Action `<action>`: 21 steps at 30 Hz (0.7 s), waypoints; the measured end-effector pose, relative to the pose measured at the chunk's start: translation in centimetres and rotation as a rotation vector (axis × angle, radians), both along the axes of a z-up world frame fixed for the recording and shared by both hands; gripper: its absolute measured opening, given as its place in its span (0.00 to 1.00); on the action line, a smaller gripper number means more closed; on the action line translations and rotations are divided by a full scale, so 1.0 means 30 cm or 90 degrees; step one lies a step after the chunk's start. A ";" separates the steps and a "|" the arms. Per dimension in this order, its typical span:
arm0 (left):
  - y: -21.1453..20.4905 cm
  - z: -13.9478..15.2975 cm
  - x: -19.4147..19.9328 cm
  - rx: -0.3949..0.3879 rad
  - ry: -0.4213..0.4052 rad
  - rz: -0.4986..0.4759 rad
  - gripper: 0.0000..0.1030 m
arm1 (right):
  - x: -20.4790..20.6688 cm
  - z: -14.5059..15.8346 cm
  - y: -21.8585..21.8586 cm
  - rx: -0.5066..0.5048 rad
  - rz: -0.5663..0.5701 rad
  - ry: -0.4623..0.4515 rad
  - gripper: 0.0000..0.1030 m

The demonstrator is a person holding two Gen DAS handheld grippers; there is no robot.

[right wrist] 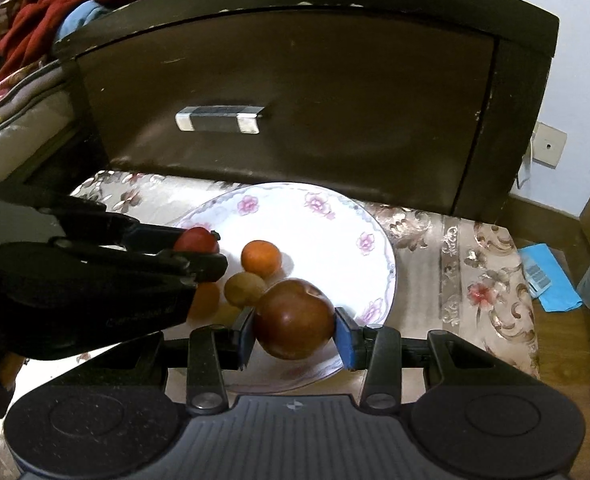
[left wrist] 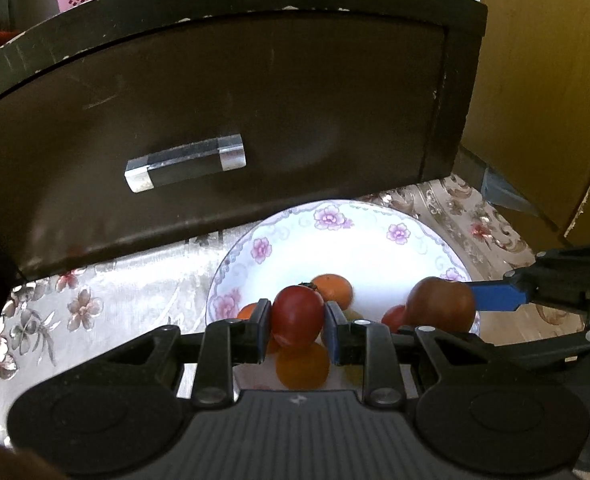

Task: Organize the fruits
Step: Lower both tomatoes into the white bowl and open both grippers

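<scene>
Both grippers are gripping fruit over the floral white plate: left gripper fingers clamping a small red tomato, right gripper fingers clamping a large dark-red round fruit; neither placed yet, several fruits already lying on the plate.

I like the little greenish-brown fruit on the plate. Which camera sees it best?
The right wrist view. There the small greenish-brown fruit lies in plain sight on the plate, between the orange fruit and the dark red apple. In the left wrist view only a pale sliver peeks out behind the left gripper's fingers.
</scene>
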State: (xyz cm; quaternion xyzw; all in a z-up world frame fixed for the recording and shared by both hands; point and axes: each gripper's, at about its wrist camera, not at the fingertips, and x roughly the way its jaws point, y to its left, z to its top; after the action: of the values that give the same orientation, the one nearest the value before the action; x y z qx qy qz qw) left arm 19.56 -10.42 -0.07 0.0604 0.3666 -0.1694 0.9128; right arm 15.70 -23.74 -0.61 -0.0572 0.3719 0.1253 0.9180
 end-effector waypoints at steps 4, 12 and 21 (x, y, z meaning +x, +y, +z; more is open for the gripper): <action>0.007 -0.002 0.011 -0.010 -0.003 0.003 0.35 | 0.014 0.001 0.005 -0.003 0.003 -0.009 0.34; 0.011 -0.002 0.028 -0.028 -0.006 0.008 0.35 | 0.043 -0.003 0.013 -0.008 0.006 -0.024 0.34; 0.010 -0.010 0.036 -0.028 -0.015 0.004 0.35 | 0.078 -0.017 -0.002 -0.006 -0.002 -0.019 0.35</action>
State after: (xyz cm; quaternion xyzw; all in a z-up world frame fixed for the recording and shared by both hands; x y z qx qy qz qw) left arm 20.64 -10.12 -0.37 0.0414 0.3526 -0.1738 0.9186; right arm 18.03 -23.81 -1.11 -0.0631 0.3585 0.1212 0.9235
